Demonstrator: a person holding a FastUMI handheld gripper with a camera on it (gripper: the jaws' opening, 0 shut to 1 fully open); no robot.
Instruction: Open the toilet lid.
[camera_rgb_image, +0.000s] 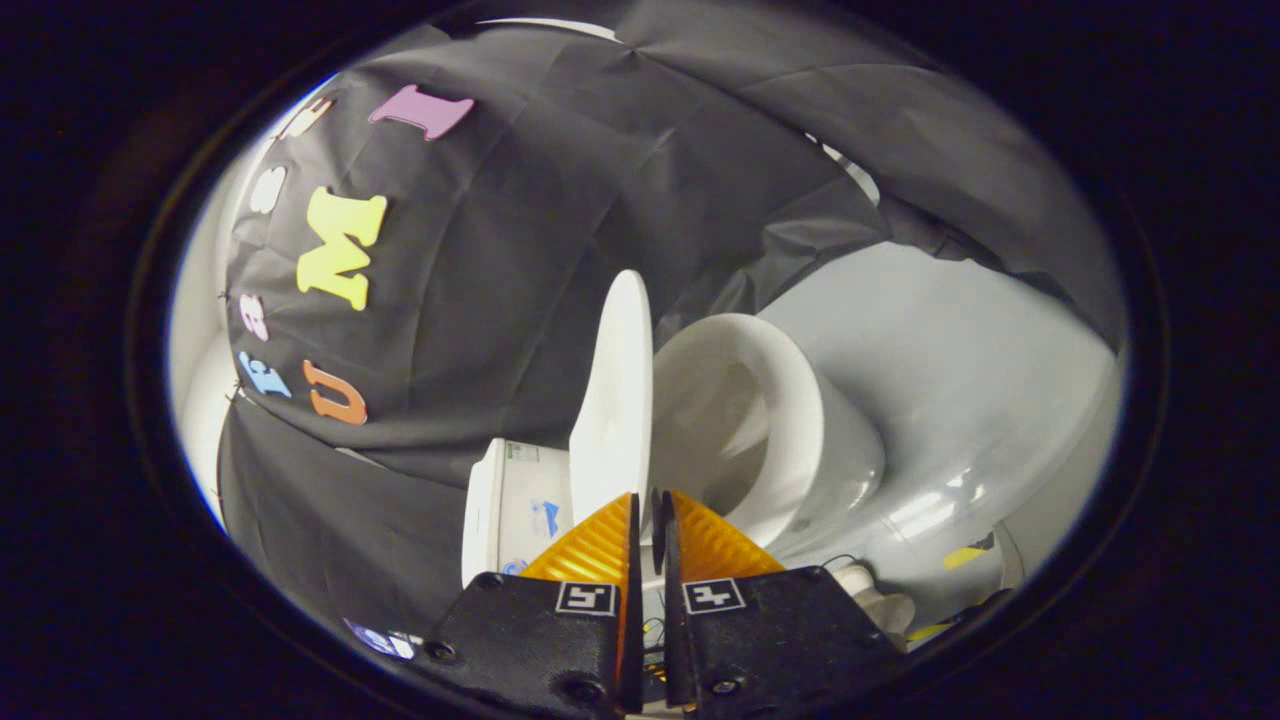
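Gripper view: we see the gripper (648, 510) pinching the edge of the raised toilet lid (615, 385), jaws nearly together; the bowl (800, 430) lies beside.

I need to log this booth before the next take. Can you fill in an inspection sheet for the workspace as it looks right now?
Surface: pale glossy floor around the toilet, with reflections.
Job's things: toilet lid raised away from the white bowl, bowl open; tank behind the lid.
Clutter: small yellow pieces on the floor beyond the bowl; a pale object beside the right finger, unclear what.
Grippers: hand-held gripper nearly closed, fingertips at the lid's lower edge; whether both press on it cannot be told.
Cables: a thin dark wire near the bowl's base.
Surroundings: black cloth wall behind and beside the toilet.
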